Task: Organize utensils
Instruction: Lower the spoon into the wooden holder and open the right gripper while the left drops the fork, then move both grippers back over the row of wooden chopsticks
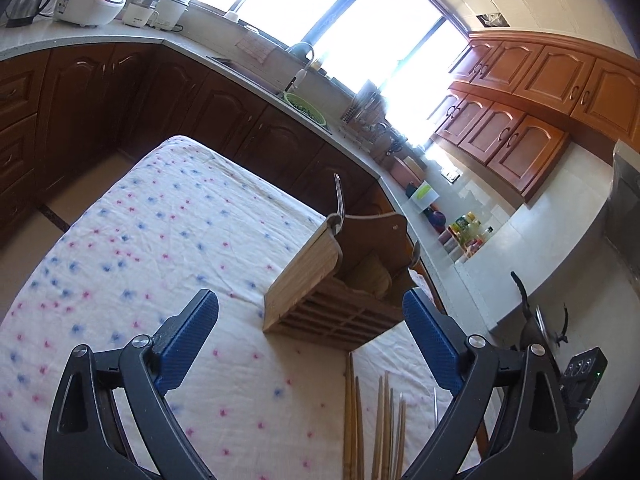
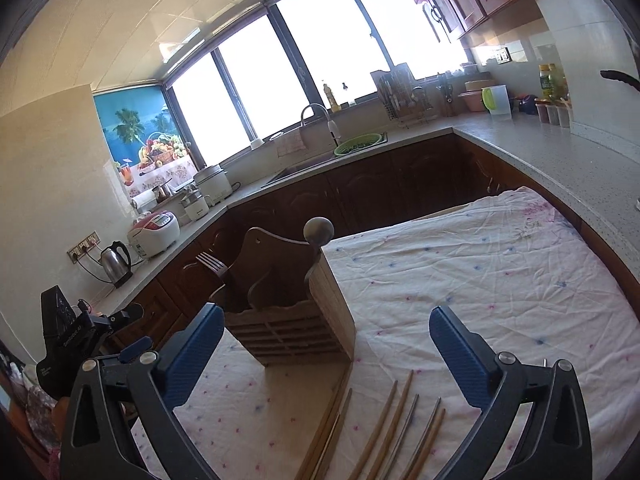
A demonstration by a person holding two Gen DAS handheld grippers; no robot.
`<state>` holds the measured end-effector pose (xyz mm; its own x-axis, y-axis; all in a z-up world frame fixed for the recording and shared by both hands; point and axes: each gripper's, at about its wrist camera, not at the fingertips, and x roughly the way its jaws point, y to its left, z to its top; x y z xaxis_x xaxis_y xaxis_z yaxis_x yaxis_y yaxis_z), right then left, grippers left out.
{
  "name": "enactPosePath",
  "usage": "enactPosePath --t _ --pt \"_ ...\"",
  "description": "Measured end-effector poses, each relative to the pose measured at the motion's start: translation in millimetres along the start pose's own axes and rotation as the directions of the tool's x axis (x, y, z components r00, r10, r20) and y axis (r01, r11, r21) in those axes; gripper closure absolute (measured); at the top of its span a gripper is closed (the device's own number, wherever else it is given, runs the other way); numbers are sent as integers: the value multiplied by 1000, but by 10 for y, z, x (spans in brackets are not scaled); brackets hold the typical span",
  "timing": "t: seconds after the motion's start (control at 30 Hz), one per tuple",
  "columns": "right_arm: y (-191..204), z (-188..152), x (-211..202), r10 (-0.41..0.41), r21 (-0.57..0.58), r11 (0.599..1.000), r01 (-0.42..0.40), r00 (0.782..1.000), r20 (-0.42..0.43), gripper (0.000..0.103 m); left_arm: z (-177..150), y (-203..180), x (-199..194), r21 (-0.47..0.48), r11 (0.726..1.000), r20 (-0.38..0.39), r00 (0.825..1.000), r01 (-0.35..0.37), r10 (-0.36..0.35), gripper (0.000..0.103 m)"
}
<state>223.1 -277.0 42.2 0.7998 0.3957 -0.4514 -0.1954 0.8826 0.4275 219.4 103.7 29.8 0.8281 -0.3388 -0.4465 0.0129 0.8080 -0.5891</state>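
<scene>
Hovering wide and empty, left gripper [image 1: 310,332] and right gripper [image 2: 326,346] frame the chopsticks [image 2: 394,420] at bottom centre — a careless reach could topple the wooden utensil holder [image 2: 288,316] just beyond.

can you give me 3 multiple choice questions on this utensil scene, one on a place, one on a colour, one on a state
1. Where is the fork?
A. standing in the wooden holder
B. flat on the cloth
C. in the sink

2. What colour are the gripper pads?
A. red
B. blue
C. white

3. How do the left gripper and right gripper stand?
A. both shut on chopsticks
B. one open, one shut
C. both open and empty

Key: 1 A, the tines rise above the holder's rim. 2 B, both views show blue ribbed pads. 3 C, the jaws are spread wide with nothing between them, and the chopsticks lie on the tablecloth.
</scene>
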Motion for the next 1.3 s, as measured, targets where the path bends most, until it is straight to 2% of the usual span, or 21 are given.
enactPosePath --t 0.17,0.47,0.57,0.67,0.73,0.8,0.93,0.97,1.03,1.13,1.2,1.23,1.3 --pt "-136 -257 -375 -47 37 998 46 999 12 0 -329 -119 -136 89 996 -40 999 -31 35 8" --pt "-400 -684 -730 -140 57 988 142 989 -47 0 -834 -337 -69 215 975 -139 987 -51 82 8" --pt "-493 -794 -781 -167 58 983 171 984 -66 0 -968 -462 103 284 956 -192 972 -76 134 8" --pt "-563 -850 -795 -178 72 980 184 981 -81 0 -1149 -626 354 371 925 -256 948 -82 187 8" --pt "-590 -872 -801 -183 76 979 189 979 -84 1 -1287 -744 535 421 905 -297 933 -64 204 16" --pt "-605 -886 -822 -203 76 975 208 976 -76 3 -1418 -829 721 462 885 -333 913 -58 234 31" --pt "-653 -877 -829 -210 90 972 218 974 -88 22 -1610 -932 1019 497 866 -385 883 -47 268 52" --pt "-675 -874 -832 -210 99 971 219 973 -93 25 -1639 -960 1052 512 858 -374 885 -51 276 54" --pt "-702 -869 -832 -213 108 969 223 972 -99 27 -1667 -1025 1081 539 841 -362 887 -52 287 53" --pt "-711 -876 -813 -209 110 969 220 972 -106 27 -1699 -1052 1113 569 820 -358 879 -61 314 57" --pt "-700 -883 -774 -198 108 972 210 973 -117 28 -1758 -1053 1073 605 792 -326 881 -83 341 67" --pt "-689 -893 -754 -190 107 973 203 974 -122 30 -1780 -1047 1033 610 787 -318 884 -86 343 69" --pt "-657 -915 -707 -181 99 976 195 974 -135 32 -1826 -997 904 599 797 -318 888 -84 332 81"
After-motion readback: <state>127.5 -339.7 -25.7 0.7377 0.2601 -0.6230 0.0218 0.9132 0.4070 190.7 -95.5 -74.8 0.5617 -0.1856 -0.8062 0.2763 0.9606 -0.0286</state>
